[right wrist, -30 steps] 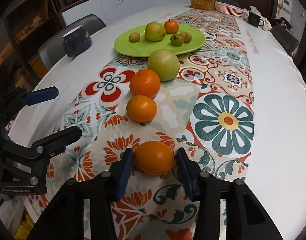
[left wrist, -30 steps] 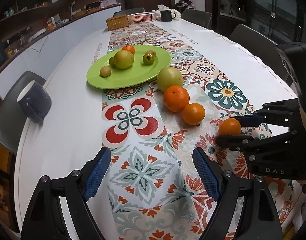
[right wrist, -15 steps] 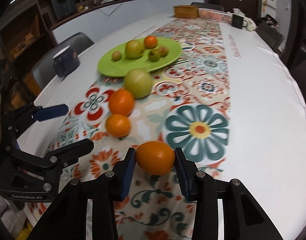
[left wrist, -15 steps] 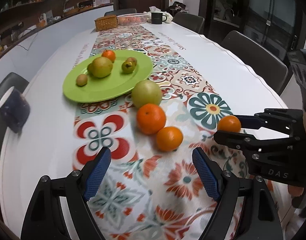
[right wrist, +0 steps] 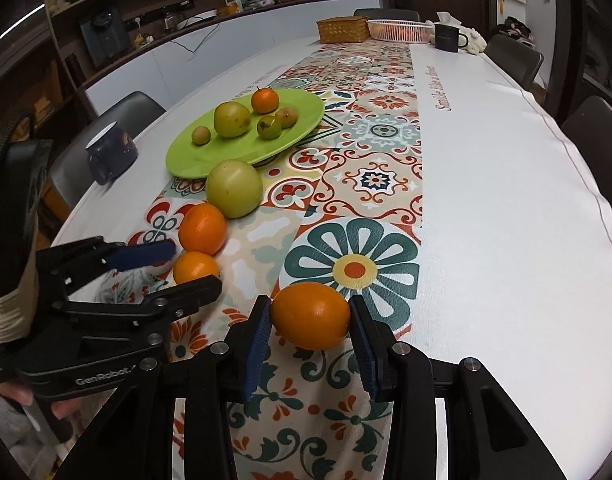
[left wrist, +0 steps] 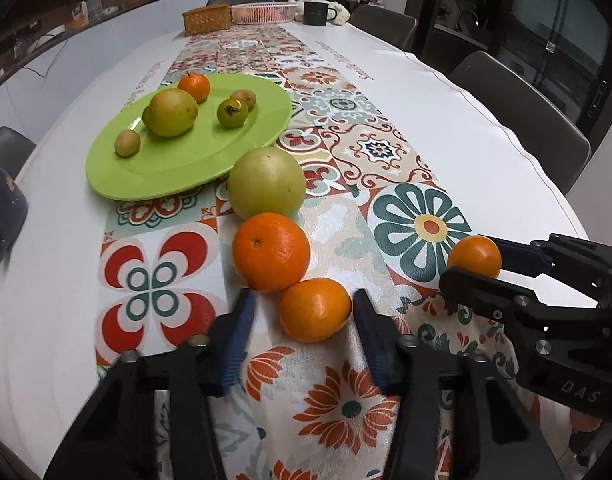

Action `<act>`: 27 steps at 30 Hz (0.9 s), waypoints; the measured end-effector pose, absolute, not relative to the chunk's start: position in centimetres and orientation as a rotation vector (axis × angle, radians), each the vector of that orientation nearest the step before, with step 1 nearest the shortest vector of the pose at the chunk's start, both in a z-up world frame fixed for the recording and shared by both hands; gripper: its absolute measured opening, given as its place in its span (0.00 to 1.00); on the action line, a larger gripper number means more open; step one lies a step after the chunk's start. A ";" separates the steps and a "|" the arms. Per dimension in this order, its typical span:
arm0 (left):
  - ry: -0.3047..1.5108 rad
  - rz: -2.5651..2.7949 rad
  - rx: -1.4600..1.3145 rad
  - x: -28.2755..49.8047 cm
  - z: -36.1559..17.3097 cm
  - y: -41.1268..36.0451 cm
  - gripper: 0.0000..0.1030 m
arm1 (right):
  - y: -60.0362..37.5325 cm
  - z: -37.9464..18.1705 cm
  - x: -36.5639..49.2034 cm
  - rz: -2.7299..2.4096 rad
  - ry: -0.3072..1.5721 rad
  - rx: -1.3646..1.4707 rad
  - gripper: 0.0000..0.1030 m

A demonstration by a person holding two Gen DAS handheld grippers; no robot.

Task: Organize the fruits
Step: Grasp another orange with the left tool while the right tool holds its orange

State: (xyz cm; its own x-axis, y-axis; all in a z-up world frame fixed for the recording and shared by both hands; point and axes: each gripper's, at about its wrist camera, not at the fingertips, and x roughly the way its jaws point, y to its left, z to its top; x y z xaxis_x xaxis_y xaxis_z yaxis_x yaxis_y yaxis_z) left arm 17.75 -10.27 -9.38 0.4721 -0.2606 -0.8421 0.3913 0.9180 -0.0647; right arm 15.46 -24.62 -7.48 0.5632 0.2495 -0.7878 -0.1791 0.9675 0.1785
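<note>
My right gripper [right wrist: 310,320] is shut on a small orange [right wrist: 310,315] and holds it above the patterned runner; it also shows in the left wrist view [left wrist: 475,257]. My left gripper [left wrist: 302,316] is open, its blue pads on either side of another small orange [left wrist: 315,309] that lies on the runner. Behind it lie a bigger orange [left wrist: 271,251] and a large green fruit [left wrist: 267,189]. A green plate [left wrist: 178,164] holds several small fruits.
A dark blue mug [right wrist: 112,156] stands at the table's left edge. A wicker box [right wrist: 343,30], a white basket [right wrist: 400,31] and a black mug [right wrist: 447,37] stand at the far end. Chairs line the right side.
My left gripper has moved forward and right until its pads flank the small orange. My right gripper has closed on its orange and lifted it off the runner.
</note>
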 end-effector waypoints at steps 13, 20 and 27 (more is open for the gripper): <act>0.981 -0.438 0.133 17.2 -8.9 -10.2 0.34 | -24.3 -7.3 15.6 0.251 0.936 0.075 0.39; 0.951 -0.427 0.115 16.6 -7.2 -9.1 0.34 | -23.9 -6.3 15.2 0.259 0.926 0.073 0.39; 0.885 -0.418 0.104 16.2 -4.7 -7.3 0.34 | -22.8 -4.1 15.5 0.283 0.867 0.064 0.39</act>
